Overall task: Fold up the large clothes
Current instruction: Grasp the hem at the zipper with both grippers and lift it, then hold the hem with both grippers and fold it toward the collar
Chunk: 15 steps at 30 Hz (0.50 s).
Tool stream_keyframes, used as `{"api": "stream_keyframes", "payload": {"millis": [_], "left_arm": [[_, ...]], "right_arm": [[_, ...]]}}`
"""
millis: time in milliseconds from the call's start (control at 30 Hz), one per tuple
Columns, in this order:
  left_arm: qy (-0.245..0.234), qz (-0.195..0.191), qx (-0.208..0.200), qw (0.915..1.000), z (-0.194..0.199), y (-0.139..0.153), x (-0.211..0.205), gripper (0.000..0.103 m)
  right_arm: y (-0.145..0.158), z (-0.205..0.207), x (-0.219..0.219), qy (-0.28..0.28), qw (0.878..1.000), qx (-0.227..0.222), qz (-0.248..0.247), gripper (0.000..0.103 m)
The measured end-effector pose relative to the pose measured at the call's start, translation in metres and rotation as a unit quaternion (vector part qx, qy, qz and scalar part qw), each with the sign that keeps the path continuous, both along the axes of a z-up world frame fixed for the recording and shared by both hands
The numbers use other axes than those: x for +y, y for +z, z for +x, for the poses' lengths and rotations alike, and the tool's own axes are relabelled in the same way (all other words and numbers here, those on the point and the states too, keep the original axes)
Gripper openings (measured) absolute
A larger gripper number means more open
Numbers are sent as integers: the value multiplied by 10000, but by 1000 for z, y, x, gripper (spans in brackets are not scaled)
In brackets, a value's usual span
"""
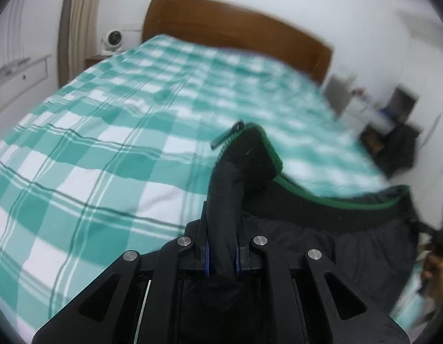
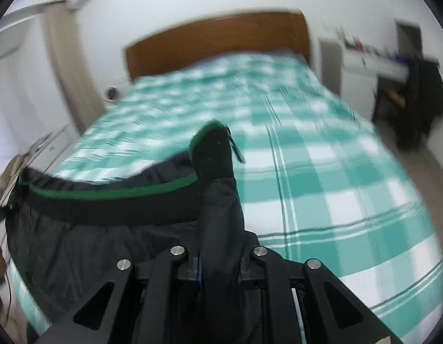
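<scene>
Spread under both views: a bed (image 1: 92, 132) in a teal-and-white checked cover, wooden headboard (image 1: 221, 25) at the far end. Draped across its near edge, a dark jacket (image 1: 350, 246) with a green-trimmed collar, stretched between the two grippers. Clenched on one collar corner, the left gripper (image 1: 221, 258); clamped on the other, the right gripper (image 2: 218, 266). Sharp only from the left wrist: a small white fan (image 1: 113, 40) beside the bed. Clearer from the right wrist: a dark garment (image 2: 422, 100) hanging by a desk. Smallest, a zipper pull (image 1: 228, 134) dangling off the collar tip.
</scene>
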<state>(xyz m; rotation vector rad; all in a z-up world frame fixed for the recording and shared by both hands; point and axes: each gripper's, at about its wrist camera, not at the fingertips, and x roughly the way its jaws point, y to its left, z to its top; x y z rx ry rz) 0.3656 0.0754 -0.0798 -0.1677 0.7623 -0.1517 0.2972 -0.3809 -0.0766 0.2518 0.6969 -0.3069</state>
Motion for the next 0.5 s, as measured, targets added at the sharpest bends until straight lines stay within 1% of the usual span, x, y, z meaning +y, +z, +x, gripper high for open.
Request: {"api": "stream_keyframes", "payload": {"millis": [67,100,133,167,233,300,333,400,500], "left_arm": [[144,523,366,9979,30,-50,-18,10],[136,664,511,9964,38,-73,-22,11],[146,650,591,9960,42,-88,-21,15],[228,519,622,9965,44,-101,-17,18],[447,135,508,9976,43,-115,-6,22],[503,-198,534,9971,45,-125,5,25],[505,-291,548,9968,45,-129,6,26],[510,-389,545,9965,46,-134,9,27],[529,-323,513,9968,45,-135,5,28]], "right_arm": [[-38,21,-6,-215,9991,375,-48,15],[-63,30,-10,-333,9978,564,-68,15],[-84,34,-14,-402,9972,624,-3,17],[-93,33,-15,-439,9975,556,64,19],[-107,32,-21,-533,9979,290,236,21],[-117,34,-27,-523,9974,167,457,22],[-120,37,-30,-540,9971,128,517,23],[-127,34,-34,-575,9963,25,636,23],[-129,34,-31,-590,9962,-14,636,23]]}}
